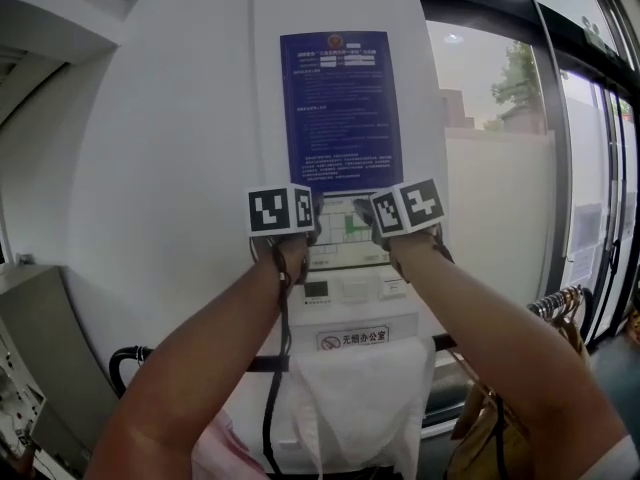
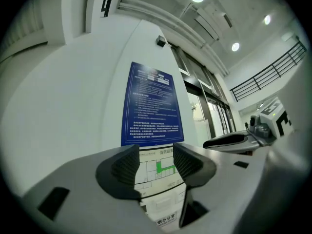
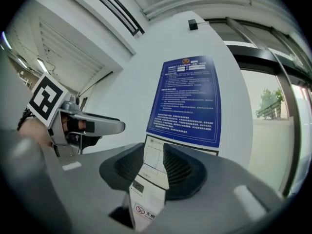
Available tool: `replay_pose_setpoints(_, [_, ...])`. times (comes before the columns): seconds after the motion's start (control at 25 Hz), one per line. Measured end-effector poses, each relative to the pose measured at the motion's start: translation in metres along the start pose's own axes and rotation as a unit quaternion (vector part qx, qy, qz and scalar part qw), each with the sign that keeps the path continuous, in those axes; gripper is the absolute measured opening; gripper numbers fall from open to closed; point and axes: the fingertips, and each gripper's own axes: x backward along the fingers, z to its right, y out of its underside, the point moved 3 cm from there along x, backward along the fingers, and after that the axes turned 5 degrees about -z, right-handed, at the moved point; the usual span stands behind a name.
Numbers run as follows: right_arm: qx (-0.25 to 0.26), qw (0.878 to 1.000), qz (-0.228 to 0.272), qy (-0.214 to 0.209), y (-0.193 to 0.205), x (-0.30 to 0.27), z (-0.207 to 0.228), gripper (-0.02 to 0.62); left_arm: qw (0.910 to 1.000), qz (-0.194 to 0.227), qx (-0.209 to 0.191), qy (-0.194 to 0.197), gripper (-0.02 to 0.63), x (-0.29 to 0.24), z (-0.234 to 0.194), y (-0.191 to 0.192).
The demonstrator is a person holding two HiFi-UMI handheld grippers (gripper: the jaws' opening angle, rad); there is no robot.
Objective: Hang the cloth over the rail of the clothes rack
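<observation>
Both tongs wide, empty: left gripper, right gripper mid-frame. White cloth apparently draped over horizontal rail — directly below, equidistant.

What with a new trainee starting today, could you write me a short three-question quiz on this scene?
1. True or false: the white cloth hangs draped over the black rail.
2. Pick one. The left gripper has its jaws: A) shut on the cloth; B) apart with nothing between them; C) shut on a hanger.
3. Fill in: the right gripper points towards a ____ poster on the wall.

Key: 1 true; 2 B; 3 blue.
</observation>
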Motion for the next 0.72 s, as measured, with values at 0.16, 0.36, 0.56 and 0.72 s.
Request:
replay_pose_setpoints(0.16, [0.007, 1.000, 0.017, -0.016, 0.000, 0.053, -0.023, 0.109, 0.9998, 0.013, 0.006, 0.014, 0.216, 0.053, 0.037, -0.003])
replay_pose_setpoints(0.36, [0.032, 0.998, 0.040, -0.045, 0.016, 0.129, -0.058, 0.104, 0.9993, 0.021, -0.016, 0.025, 0.216, 0.127, 0.094, 0.008])
replay_pose_setpoints(0.56, [0.047, 0.992, 0.075, -0.089, 0.039, 0.207, -0.103, 0.100, 0.9978, 0.041, -0.039, 0.035, 0.215, 0.211, 0.139, 0.030])
replay_pose_setpoints(0.72, [0.048, 0.992, 0.075, -0.088, 0.083, 0.242, -0.122, 0.094, 0.9981, 0.038, -0.038, 0.030, 0.215, 0.254, 0.143, 0.075])
